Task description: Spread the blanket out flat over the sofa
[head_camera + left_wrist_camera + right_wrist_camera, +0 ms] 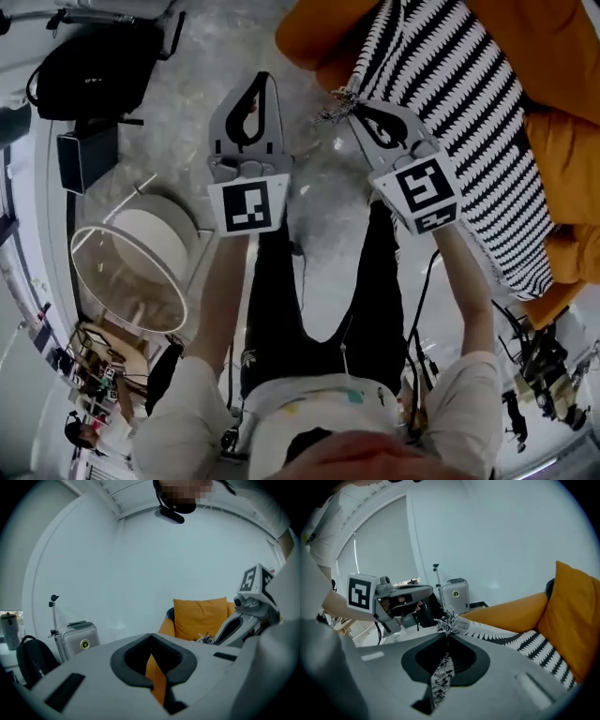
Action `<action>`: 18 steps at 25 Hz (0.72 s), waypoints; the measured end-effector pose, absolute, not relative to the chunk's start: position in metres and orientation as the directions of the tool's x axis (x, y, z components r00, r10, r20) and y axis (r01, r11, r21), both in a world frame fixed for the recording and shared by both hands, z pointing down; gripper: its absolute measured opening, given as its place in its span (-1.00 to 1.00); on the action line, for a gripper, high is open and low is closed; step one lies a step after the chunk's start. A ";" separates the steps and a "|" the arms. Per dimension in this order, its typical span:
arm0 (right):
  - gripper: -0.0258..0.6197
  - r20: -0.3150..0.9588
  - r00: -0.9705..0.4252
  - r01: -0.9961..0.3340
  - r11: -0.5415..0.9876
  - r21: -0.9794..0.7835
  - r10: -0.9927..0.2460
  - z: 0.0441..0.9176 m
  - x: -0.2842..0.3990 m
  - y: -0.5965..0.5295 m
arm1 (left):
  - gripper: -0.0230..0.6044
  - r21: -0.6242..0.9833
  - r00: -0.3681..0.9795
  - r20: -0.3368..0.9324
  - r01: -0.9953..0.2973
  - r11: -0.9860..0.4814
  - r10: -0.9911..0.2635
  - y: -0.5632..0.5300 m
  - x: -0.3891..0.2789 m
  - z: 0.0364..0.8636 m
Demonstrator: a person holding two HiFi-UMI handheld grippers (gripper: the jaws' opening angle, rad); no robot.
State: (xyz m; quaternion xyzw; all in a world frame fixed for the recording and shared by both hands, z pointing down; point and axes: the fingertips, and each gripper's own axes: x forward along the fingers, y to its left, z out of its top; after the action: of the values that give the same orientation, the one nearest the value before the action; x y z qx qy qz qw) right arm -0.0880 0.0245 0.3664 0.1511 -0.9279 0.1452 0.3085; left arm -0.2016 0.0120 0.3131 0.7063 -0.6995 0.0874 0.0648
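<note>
A black-and-white zigzag blanket (450,84) lies in a long band over the orange sofa (323,42). My right gripper (356,105) is shut on its fringed corner (336,111), lifted off the sofa's end. In the right gripper view that gripper (447,635) pinches the blanket (525,644), the fringe (449,620) sticking out past the tips. My left gripper (263,79) hangs over the floor a little left of the corner, shut with nothing in it. In the left gripper view its tips (152,634) meet, and only the sofa's orange shows through the gap behind them.
An orange cushion (567,150) sits on the sofa seat beside the blanket. On the floor at the left stand a black backpack (94,70), a silver suitcase (79,637) and a round glass table (131,267). Cables (539,366) lie at the lower right. My legs stand between the two arms.
</note>
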 end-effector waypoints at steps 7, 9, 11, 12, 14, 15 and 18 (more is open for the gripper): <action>-0.86 0.750 -0.657 -0.212 0.974 -0.082 -0.080 0.461 -0.163 0.061 | -0.88 -0.039 -0.051 0.261 -0.998 0.042 -0.964 0.045 -0.266 0.356; -0.86 0.783 -0.619 -0.182 0.981 -0.061 -0.066 0.487 -0.177 0.068 | -0.88 -0.049 -0.040 0.279 -0.998 0.027 -0.960 0.052 -0.274 0.364; -0.86 0.805 -0.590 -0.183 0.981 -0.059 -0.061 0.511 -0.187 0.072 | -0.88 -0.052 -0.025 0.291 -0.999 0.011 -0.956 0.059 -0.278 0.370; -0.86 0.814 -0.578 -0.189 0.980 -0.064 -0.058 0.523 -0.190 0.074 | -0.88 -0.052 -0.020 0.301 -0.999 0.004 -0.953 0.063 -0.280 0.375; -0.86 0.834 -0.550 -0.198 0.978 -0.071 -0.051 0.549 -0.198 0.076 | -0.88 -0.051 -0.013 0.322 -0.999 -0.004 -0.947 0.070 -0.288 0.387; -0.86 0.847 -0.530 -0.197 0.978 -0.068 -0.047 0.563 -0.201 0.076 | -0.88 -0.051 -0.012 0.328 -0.999 -0.005 -0.945 0.072 -0.294 0.393; -0.86 0.889 -0.457 -0.179 0.983 -0.041 -0.046 0.602 -0.207 0.073 | -0.88 -0.041 -0.017 0.332 -0.999 0.004 -0.943 0.073 -0.313 0.409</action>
State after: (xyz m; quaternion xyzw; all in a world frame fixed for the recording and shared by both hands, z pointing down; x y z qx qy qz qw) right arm -0.2075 0.0731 0.6023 0.0663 -0.8509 0.0645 0.5171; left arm -0.3126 0.0725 0.4091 0.6931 -0.7005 0.1334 0.1053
